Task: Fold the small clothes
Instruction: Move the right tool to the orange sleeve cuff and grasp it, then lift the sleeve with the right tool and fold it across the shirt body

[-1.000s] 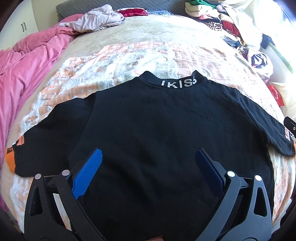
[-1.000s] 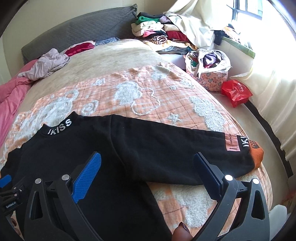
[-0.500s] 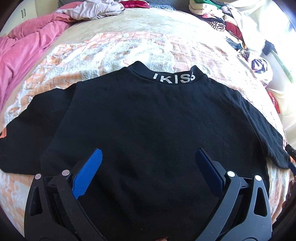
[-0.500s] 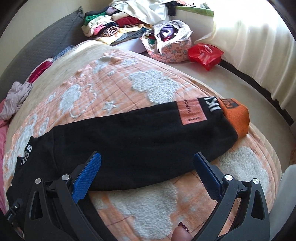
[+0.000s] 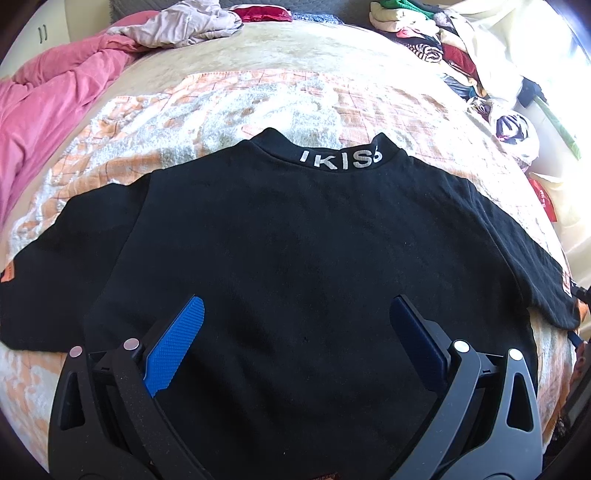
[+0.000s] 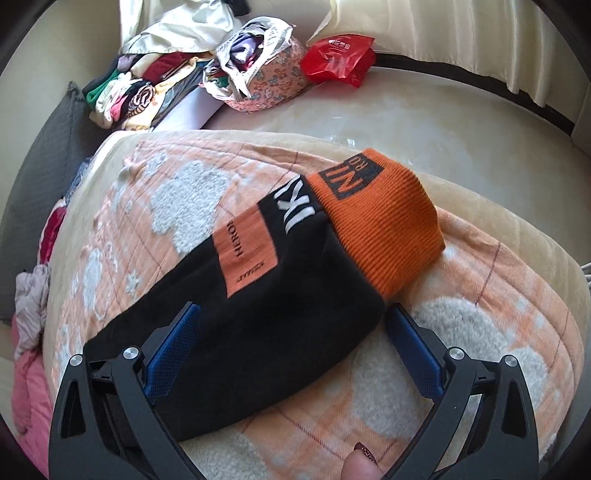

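Note:
A black sweatshirt (image 5: 303, 243) with white collar lettering lies flat, back up, on the orange-and-white blanket (image 5: 229, 107), both sleeves spread out. My left gripper (image 5: 295, 314) hovers open over the lower middle of its body. The right sleeve (image 6: 266, 306) ends in an orange ribbed cuff (image 6: 380, 225). My right gripper (image 6: 291, 314) is open and straddles this sleeve just short of the cuff, blue pads (image 6: 173, 347) on either side of the black cloth. A fingertip (image 6: 364, 461) shows at the bottom edge.
A pink duvet (image 5: 48, 99) lies along the bed's left side. Loose garments (image 5: 188, 22) sit by the grey headboard. Beyond the right bed edge stand a clothes pile (image 6: 136, 88), a floral bag (image 6: 262, 70) and a red bag (image 6: 340, 55) on the pale floor.
My right gripper swung right along the sleeve and dropped close to the cuff, now straddling it. My left gripper shifted only a little over the sweatshirt's body.

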{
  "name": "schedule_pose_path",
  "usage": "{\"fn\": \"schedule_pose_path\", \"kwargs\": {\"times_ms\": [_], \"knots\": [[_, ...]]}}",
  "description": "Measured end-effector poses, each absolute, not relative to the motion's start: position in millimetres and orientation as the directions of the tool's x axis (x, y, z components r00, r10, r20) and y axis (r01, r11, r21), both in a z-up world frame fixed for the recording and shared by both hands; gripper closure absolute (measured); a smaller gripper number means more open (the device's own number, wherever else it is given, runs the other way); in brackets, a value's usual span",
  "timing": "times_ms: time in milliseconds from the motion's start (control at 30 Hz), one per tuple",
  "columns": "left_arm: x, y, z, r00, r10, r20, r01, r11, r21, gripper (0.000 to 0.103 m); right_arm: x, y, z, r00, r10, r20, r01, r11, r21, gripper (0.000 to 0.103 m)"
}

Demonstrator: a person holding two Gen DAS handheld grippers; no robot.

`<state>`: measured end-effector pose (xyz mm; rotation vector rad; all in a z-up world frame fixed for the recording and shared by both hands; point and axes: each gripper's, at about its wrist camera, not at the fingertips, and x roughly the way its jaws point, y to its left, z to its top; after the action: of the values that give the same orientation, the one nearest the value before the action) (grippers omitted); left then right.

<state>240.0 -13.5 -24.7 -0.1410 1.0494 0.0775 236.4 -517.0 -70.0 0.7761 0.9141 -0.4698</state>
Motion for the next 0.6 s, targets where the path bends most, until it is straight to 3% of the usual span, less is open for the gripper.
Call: {"fn": "schedule_pose_path", "kwargs": {"times_ms": [200,233,267,367,433,467,600], "knots": [[231,-8,-24,0.508,-0.011,-0.862,-0.14,0.986,-0.095,0.008,248,-527,-71,0.601,-0.072,-0.796,0.64,0.64,0.426,0.005],[230,-7,-23,0.509,-0.013,-0.861,-0.142,0.985,-0.099,0.008,249,-526,-69,0.614,-0.082,-0.785,0.632,0.646,0.427,0.014],[229,-5,-22,0.511,-0.013,-0.86,-0.147,0.984,-0.102,0.008,249,-524,-66,0.622,-0.095,-0.777,0.624,0.659,0.42,0.035],[226,1,-19,0.515,-0.029,-0.857,-0.161,0.979,-0.129,0.008,248,-521,-58,0.665,-0.093,-0.741,0.585,0.683,0.438,0.065],[225,4,-17,0.518,-0.03,-0.855,-0.169,0.976,-0.137,0.008,247,-513,-48,0.689,-0.098,-0.718,0.555,0.709,0.436,0.08],[224,6,-17,0.519,-0.03,-0.854,-0.174,0.975,-0.141,0.008,248,-505,-40,0.707,-0.1,-0.7,0.526,0.736,0.426,0.086],[221,12,-12,0.523,-0.054,-0.851,-0.184,0.967,-0.174,0.008,253,-462,-11,0.779,-0.034,-0.626,0.383,0.817,0.432,0.089]]}}
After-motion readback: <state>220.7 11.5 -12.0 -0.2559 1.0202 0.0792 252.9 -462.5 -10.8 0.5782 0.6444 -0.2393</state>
